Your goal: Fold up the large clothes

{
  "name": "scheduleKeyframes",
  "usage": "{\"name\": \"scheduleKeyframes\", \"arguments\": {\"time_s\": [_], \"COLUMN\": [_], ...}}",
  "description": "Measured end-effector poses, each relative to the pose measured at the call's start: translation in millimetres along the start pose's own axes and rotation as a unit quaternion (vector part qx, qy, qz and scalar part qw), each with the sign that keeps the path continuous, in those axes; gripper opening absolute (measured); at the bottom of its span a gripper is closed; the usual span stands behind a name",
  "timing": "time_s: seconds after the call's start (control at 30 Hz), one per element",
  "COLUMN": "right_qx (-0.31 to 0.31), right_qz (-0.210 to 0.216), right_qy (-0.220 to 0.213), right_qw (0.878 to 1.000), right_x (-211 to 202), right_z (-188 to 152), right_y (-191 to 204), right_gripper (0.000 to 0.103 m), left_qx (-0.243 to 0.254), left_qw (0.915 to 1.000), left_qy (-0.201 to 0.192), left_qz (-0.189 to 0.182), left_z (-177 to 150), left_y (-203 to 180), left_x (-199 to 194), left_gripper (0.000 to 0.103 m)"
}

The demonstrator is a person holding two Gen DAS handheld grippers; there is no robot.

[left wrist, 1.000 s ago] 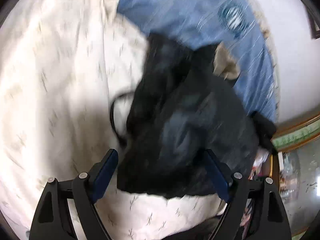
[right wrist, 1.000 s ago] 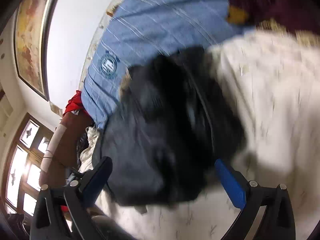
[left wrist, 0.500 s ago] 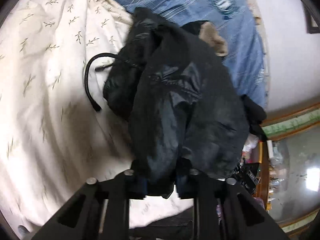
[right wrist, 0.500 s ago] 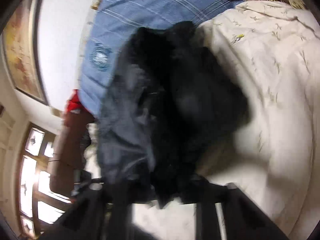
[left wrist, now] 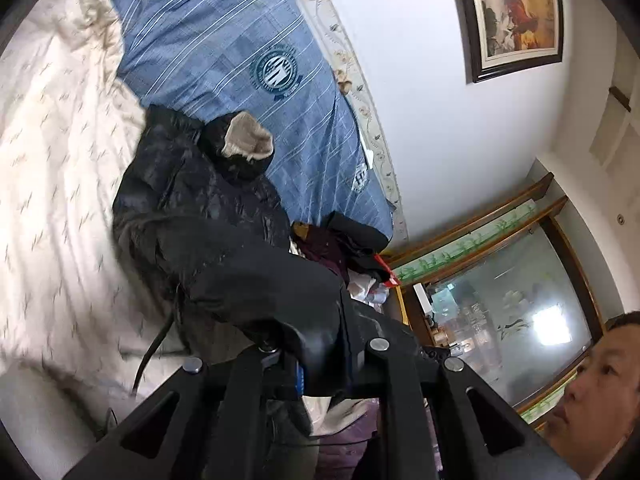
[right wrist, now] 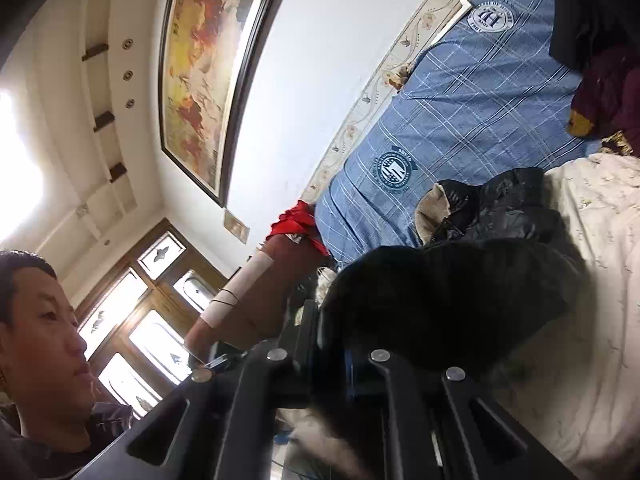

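Bed [left wrist: 52, 184] with cream leaf-print cover; blue plaid quilt [left wrist: 224, 40] at the head, round crest emblems, lettering too small to read. Black jacket [left wrist: 192, 216] lies crumpled on the cover, tan fleece lining [left wrist: 248, 138] showing. Left gripper [left wrist: 316, 364] fingers clamped narrow on a jacket fold, lifted off the bed. Right gripper [right wrist: 332, 364] same, pinching black fabric. Framed painting [right wrist: 204, 68] on wall. Dark cord [left wrist: 154, 352] trails below the jacket.

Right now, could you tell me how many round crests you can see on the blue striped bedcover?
2. One large crest sits mid-cover, just beyond the black jacket; a smaller one lies toward the cover's far end, near the wall. More may be hidden under the jacket or other clothes.
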State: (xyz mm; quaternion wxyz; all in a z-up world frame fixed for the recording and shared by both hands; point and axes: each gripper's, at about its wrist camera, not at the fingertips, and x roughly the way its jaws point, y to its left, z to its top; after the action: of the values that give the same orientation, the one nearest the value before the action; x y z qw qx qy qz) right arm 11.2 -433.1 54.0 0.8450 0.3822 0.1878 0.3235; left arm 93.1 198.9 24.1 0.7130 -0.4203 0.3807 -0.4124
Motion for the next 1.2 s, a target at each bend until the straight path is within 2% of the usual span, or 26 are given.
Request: {"name": "scheduleKeyframes", "arguments": {"time_s": [0.07, 0.17, 0.23, 0.3, 0.43, 0.47, 0.53, 0.57, 0.6, 0.63, 0.7, 0.73, 0.8, 0.83, 0.9, 0.93, 0.97, 1.0, 1.03, 1.07, 1.1, 1.13, 1.17, 1.2], "right_qx": [-0.001, 0.015, 0.015, 0.011, 0.000, 0.009, 0.030, 0.041, 0.052, 0.056, 0.048, 0.045, 0.094, 0.111, 0.145, 0.146, 0.138, 0.104, 0.072, 0.042, 0.024, -0.008, -0.032, -0.045], "right_qz": [-0.002, -0.008, -0.012, -0.015, -0.062, -0.073, -0.101, -0.121, -0.143, -0.159, -0.203, -0.216, -0.242, -0.235, -0.189, -0.168, -0.158, -0.154, -0.159, -0.163, -0.167, -0.178, -0.176, -0.168], "right_qy": [0.000, 0.003, 0.002, 0.000, 0.007, 0.009, 0.020, 0.028, 0.036, 0.039, 0.074, 0.089, 0.130, 0.136, 0.113, 0.096, 0.086, 0.071, 0.060, 0.053, 0.044, 0.008, -0.012, -0.009], "right_qw": [1.000, 1.000, 1.000, 1.000, 0.998, 0.997, 0.994, 0.991, 0.988, 0.985, 0.975, 0.971, 0.957, 0.956, 0.965, 0.970, 0.974, 0.980, 0.983, 0.984, 0.985, 0.984, 0.984, 0.985], "right_x": [-3, 4, 22, 45, 119, 137, 173, 193, 214, 226, 270, 283, 310, 313, 302, 293, 286, 273, 264, 257, 253, 240, 232, 228], "right_z": [-9, -7, 14, 45, 127, 144, 177, 195, 209, 216, 229, 229, 220, 217, 214, 215, 216, 217, 216, 215, 213, 206, 200, 195], "right_y": [6, 1, -5, -15, -46, -59, -92, -114, -140, -155, -202, -217, -273, -286, -306, -303, -297, -278, -260, -243, -227, -206, -191, -184], "right_gripper": [0.012, 0.012, 0.011, 0.011, 0.010, 0.010, 0.010, 0.010, 0.010, 0.010, 0.011, 0.011, 0.012, 0.012, 0.012, 0.012, 0.013, 0.015, 0.029, 0.071, 0.091, 0.103, 0.103, 0.103], "left_qx": [-0.018, -0.052, -0.064, -0.075, -0.073, -0.075, -0.096, -0.104, -0.102, -0.108, -0.124, -0.140, -0.152, -0.145, -0.106, -0.059, -0.031, 0.016, 0.046, 0.095, 0.114, 0.118, 0.122, 0.126], "left_qw": [0.9998, 0.9984, 0.9973, 0.9961, 0.9956, 0.9946, 0.9913, 0.9901, 0.9886, 0.9835, 0.9766, 0.9753, 0.9783, 0.9815, 0.9861, 0.9867, 0.9823, 0.9714, 0.9639, 0.9518, 0.9444, 0.9401, 0.9378, 0.9379], "left_qy": [0.001, -0.012, -0.029, -0.043, -0.053, -0.054, -0.045, -0.034, -0.024, -0.014, 0.024, 0.043, 0.034, 0.028, 0.014, 0.003, -0.006, -0.030, -0.048, -0.075, -0.086, -0.088, -0.086, -0.084], "left_qz": [-0.004, -0.018, -0.024, -0.017, 0.025, 0.046, 0.077, 0.088, 0.108, 0.145, 0.174, 0.165, 0.137, 0.122, 0.127, 0.151, 0.185, 0.235, 0.258, 0.282, 0.296, 0.308, 0.313, 0.312], "left_z": [-8, 11, 39, 90, 187, 217, 264, 278, 289, 301, 307, 306, 302, 298, 293, 287, 284, 277, 273, 262, 255, 250, 244, 239], "left_y": [9, 25, 33, 37, 43, 49, 73, 89, 103, 128, 163, 186, 204, 206, 194, 178, 165, 145, 134, 114, 105, 101, 95, 89], "left_x": [4, 12, 21, 43, 90, 107, 140, 159, 176, 199, 227, 238, 236, 230, 216, 206, 200, 190, 184, 174, 169, 169, 168, 171], "left_gripper": [0.014, 0.014, 0.014, 0.014, 0.014, 0.014, 0.014, 0.014, 0.014, 0.015, 0.018, 0.019, 0.021, 0.021, 0.025, 0.037, 0.064, 0.076, 0.088, 0.089, 0.089, 0.089, 0.089, 0.089]}}
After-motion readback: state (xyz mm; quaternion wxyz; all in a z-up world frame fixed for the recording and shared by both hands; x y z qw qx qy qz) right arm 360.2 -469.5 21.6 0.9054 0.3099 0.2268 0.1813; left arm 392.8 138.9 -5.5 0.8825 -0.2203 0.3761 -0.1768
